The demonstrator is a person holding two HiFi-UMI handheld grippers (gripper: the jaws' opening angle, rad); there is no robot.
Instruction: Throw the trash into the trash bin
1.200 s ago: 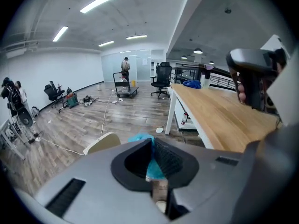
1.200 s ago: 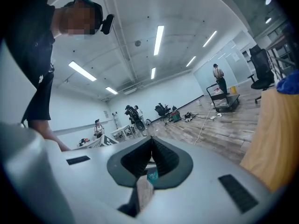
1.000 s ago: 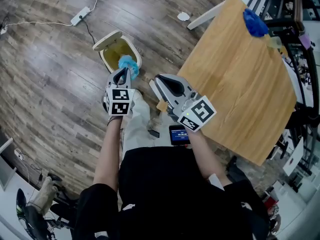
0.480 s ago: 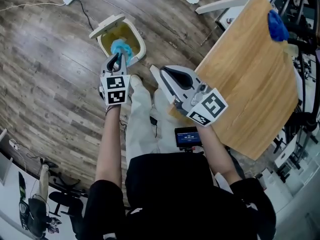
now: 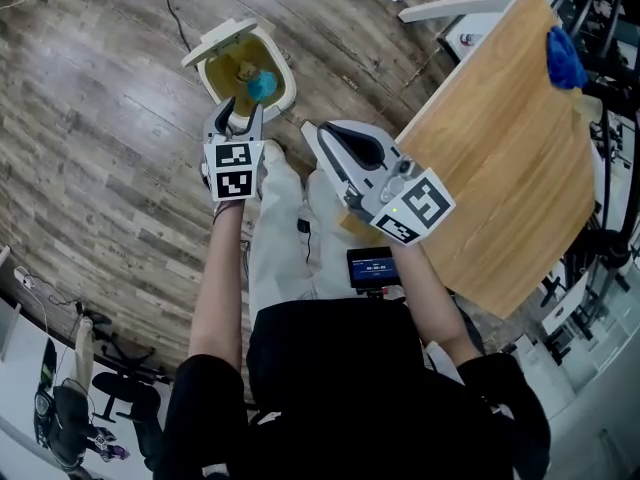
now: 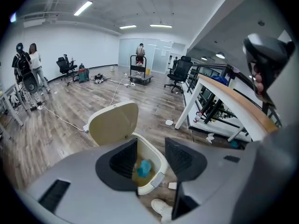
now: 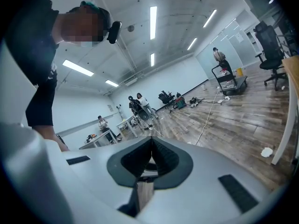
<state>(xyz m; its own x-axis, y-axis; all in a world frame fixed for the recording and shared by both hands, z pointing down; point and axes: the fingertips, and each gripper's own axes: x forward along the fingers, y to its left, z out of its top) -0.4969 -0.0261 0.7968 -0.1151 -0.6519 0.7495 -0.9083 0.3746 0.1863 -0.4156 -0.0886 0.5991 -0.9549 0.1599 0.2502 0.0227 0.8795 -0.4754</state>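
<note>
Trash [image 5: 262, 85], seemingly a soft, light wad I'd pinch anywhere, lies in the bin [image 5: 225, 73] at upper left; my left gripper [image 5: 243, 111] has just opened its jaws, empty, while my right gripper [image 5: 310, 133] has its jaws clenched on nothing.

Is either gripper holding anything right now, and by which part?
Nothing is held. The left gripper's jaws have just been opening, with nothing between them; the blue trash lies in the bin below. The right gripper's jaws are shut, empty.
</note>
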